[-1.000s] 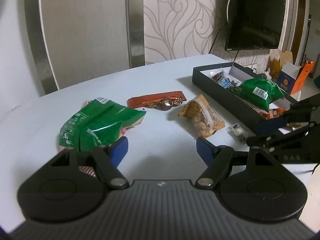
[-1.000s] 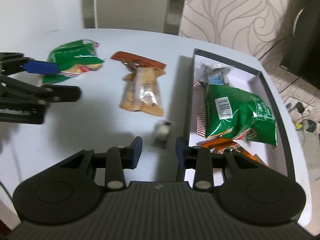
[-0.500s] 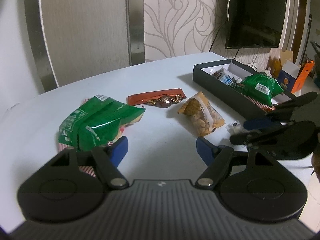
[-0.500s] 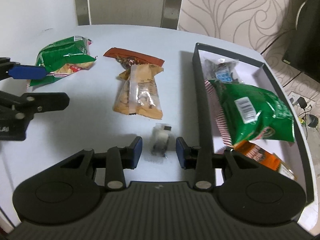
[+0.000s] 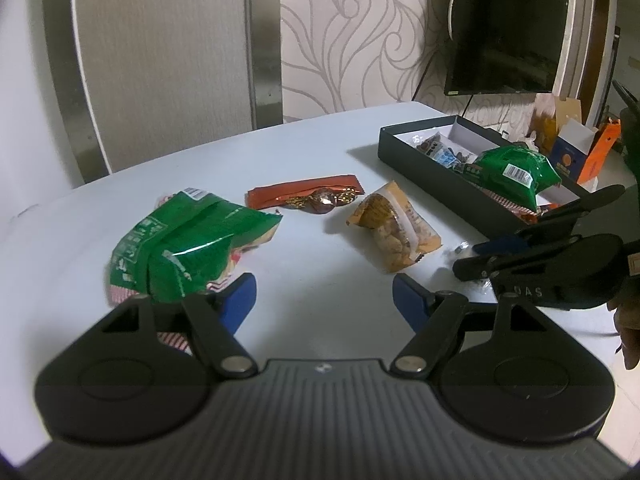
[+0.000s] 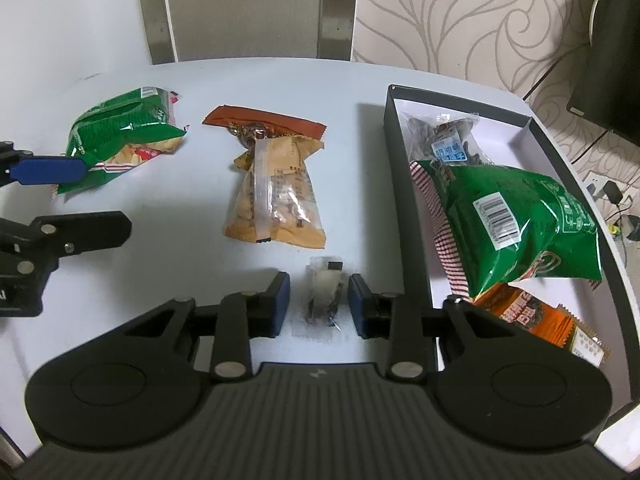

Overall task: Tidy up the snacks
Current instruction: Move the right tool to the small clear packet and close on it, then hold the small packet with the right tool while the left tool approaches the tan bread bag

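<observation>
A small clear-wrapped candy (image 6: 324, 300) lies on the white table (image 6: 180, 240), between the blue pads of my right gripper (image 6: 318, 304). Its jaws are closing, with a gap still showing on each side of the candy. My left gripper (image 5: 324, 300) is open over bare table, its left finger beside a green chip bag (image 5: 188, 248). A red-brown packet (image 5: 304, 196) and an orange snack bag (image 5: 394, 232) lie mid-table. The black box (image 6: 394, 184) holds a green bag (image 6: 516, 220), a dark packet (image 6: 444, 140) and an orange packet (image 6: 536, 320).
The box wall stands just right of my right gripper's right finger. My left gripper (image 6: 92, 200) reaches in from the left edge of the right wrist view. Cartons (image 5: 572, 152) and a television (image 5: 504, 28) stand beyond the table's far right corner.
My right gripper has moved forward and down, so the small candy that lay ahead of its fingertips now sits between them. The left gripper has not moved.
</observation>
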`<state>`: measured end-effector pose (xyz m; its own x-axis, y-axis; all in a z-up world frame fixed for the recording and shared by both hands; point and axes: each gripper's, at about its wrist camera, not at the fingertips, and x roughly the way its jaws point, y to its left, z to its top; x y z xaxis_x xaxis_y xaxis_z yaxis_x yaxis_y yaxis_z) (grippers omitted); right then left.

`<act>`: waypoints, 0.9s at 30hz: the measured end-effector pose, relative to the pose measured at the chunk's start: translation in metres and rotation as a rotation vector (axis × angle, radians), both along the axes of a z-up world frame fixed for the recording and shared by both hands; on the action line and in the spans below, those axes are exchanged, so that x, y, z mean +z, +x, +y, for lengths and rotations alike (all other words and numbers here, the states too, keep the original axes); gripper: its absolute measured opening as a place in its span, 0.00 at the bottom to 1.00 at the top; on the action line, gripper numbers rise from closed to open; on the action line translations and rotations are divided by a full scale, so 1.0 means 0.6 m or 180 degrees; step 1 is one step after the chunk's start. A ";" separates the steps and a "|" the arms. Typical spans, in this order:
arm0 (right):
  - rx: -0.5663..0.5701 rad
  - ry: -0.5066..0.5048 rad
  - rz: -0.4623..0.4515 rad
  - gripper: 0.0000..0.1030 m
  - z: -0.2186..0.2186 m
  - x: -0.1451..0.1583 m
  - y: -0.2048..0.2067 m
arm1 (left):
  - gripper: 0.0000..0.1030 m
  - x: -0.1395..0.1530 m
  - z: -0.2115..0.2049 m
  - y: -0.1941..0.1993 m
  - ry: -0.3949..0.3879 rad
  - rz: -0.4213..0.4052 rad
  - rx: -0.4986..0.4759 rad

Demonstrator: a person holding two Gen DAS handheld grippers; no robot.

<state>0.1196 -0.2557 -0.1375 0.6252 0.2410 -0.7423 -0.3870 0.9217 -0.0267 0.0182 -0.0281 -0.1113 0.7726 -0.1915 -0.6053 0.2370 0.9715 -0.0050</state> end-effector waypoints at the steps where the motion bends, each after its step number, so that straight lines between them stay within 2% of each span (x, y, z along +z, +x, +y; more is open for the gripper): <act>1: -0.0001 0.0017 0.0001 0.18 -0.002 0.000 -0.001 | 0.75 0.000 -0.001 0.000 0.0003 -0.0004 -0.0010; 10: -0.0003 0.0026 0.0028 0.16 -0.016 0.003 -0.027 | 0.75 -0.007 -0.021 0.008 -0.0025 0.0035 -0.0075; 18: 0.0071 -0.0048 0.0019 0.16 -0.020 0.001 -0.060 | 0.75 -0.012 -0.088 0.050 -0.0056 0.0056 -0.0171; 27: 0.0185 -0.0111 0.0021 0.16 -0.022 0.002 -0.062 | 0.75 -0.025 -0.133 0.132 -0.0182 0.0270 0.0128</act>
<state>0.0822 -0.2688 -0.1361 0.6059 0.2507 -0.7550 -0.4402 0.8962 -0.0556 0.0973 -0.1079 -0.1261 0.7268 -0.1975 -0.6579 0.1942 0.9778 -0.0789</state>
